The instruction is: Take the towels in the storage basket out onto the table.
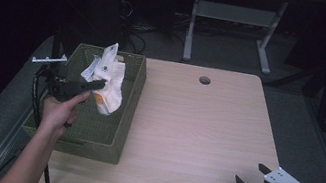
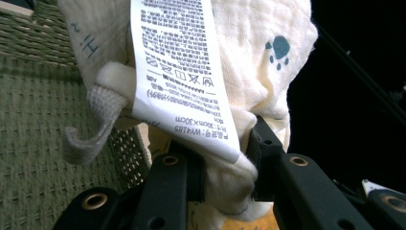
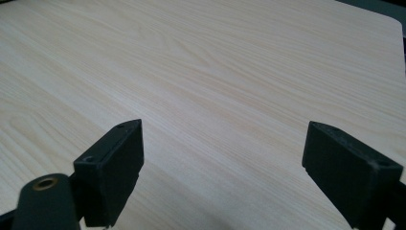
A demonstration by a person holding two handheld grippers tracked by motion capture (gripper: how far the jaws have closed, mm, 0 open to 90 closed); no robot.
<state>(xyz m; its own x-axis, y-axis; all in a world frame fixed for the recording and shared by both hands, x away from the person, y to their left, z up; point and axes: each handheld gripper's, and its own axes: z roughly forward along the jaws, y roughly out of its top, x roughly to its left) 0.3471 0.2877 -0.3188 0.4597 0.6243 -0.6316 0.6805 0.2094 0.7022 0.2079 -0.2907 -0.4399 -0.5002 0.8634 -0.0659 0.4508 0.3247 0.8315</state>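
A cream cloth [image 1: 110, 85] with an orange patch and a white care label hangs over the green woven basket [image 1: 129, 111] at the table's left. My left gripper [image 1: 96, 84] is shut on it, held above the basket. In the left gripper view the cloth [image 2: 249, 57] is bunched between the two black jaws, its care label [image 2: 182, 72] and a grey loop [image 2: 95, 120] hanging in front, a blue paw print on the fabric. My right gripper [image 1: 251, 175] rests near the table's front right corner, jaws wide open over bare wood [image 3: 215, 72].
The light wooden table [image 1: 195, 127] has a round cable hole [image 1: 204, 80] near its far edge. The basket stands along the left edge. Beyond the table are a dark floor and a white desk frame [image 1: 235, 18].
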